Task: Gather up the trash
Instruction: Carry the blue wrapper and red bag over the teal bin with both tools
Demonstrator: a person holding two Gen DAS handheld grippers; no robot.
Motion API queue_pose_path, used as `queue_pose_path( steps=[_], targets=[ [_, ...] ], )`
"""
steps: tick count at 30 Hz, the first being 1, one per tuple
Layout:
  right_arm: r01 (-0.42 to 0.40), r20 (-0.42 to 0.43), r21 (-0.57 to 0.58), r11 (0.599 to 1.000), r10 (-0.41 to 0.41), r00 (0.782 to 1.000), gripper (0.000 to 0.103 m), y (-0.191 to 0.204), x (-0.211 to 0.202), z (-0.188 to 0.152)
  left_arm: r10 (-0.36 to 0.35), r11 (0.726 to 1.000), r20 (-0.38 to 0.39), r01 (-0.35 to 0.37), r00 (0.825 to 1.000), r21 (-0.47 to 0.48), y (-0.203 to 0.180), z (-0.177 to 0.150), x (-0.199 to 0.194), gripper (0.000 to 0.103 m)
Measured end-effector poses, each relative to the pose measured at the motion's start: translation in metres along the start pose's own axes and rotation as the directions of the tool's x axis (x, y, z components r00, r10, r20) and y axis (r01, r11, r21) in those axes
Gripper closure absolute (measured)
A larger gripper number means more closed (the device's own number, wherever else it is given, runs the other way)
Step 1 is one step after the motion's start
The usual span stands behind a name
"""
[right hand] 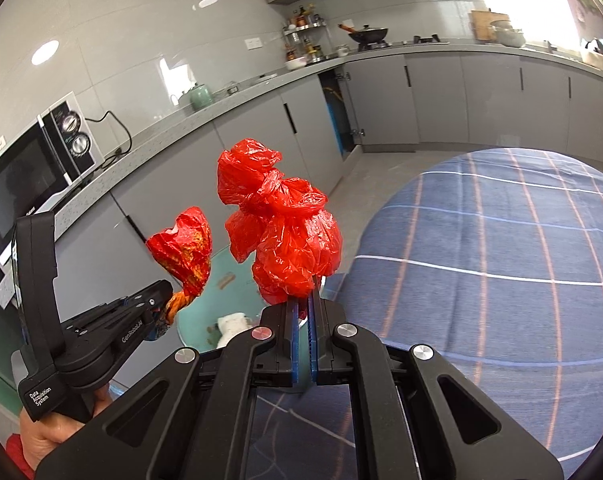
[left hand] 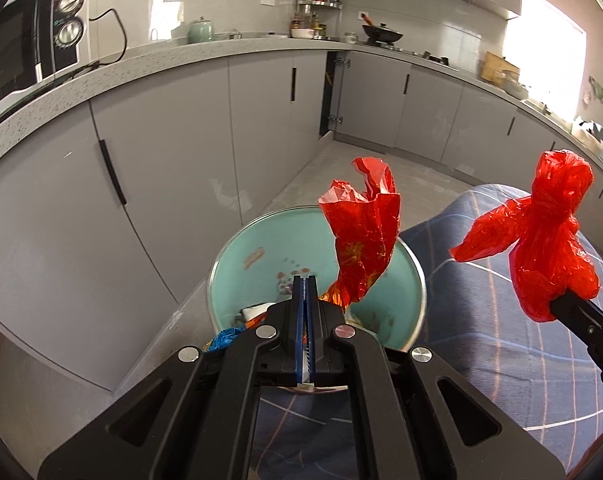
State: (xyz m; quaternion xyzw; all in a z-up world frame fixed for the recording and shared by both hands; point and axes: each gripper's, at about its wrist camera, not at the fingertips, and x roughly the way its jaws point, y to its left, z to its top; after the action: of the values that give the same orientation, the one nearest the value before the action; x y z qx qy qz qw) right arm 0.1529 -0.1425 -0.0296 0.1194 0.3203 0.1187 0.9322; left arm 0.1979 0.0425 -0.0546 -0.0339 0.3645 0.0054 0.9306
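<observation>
Left gripper (left hand: 305,280) is clamping a red printed plastic wrapper (left hand: 361,236) by its twisted lower end, jaws pressed together on it, wrapper sticking up above the fingertips. Right gripper (right hand: 304,296) is gripping a knotted red plastic bag (right hand: 289,232) the same way, jaws closed on the bag's bottom, knot on top. Both pieces of trash are hanging in the air over the near edge of a round table with a blue plaid tablecloth (right hand: 501,260), the wrapper left of the bag and apart from it. Teal bin (left hand: 261,248) is sitting below both grippers at the tablecloth's left edge, holding a white crumpled scrap (right hand: 231,326) and a blue wrapper (left hand: 225,338). Person's hand (right hand: 49,436) is holding the left gripper's handle. Grey cabinets (left hand: 181,140), a microwave (right hand: 29,176) and a wok (right hand: 367,34) are showing behind.
</observation>
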Motion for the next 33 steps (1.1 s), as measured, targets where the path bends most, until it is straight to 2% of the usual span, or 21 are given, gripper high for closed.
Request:
queue_pose_path(
  steps=[16, 33],
  targets=[
    [-0.040, -0.039, -0.033, 0.999, 0.039, 0.998, 0.098, 0.031, 0.033, 0.000, 0.053, 0.997, -0.014, -0.053, 0.999, -0.061, 0.040, 0.001, 0.011, 0.101],
    [-0.037, -0.070, -0.033, 0.999, 0.034, 0.997, 0.098, 0.039, 0.059, 0.002, 0.053, 0.997, -0.036, -0.055, 0.998, -0.058, 0.041, 0.001, 0.025, 0.101]
  ],
)
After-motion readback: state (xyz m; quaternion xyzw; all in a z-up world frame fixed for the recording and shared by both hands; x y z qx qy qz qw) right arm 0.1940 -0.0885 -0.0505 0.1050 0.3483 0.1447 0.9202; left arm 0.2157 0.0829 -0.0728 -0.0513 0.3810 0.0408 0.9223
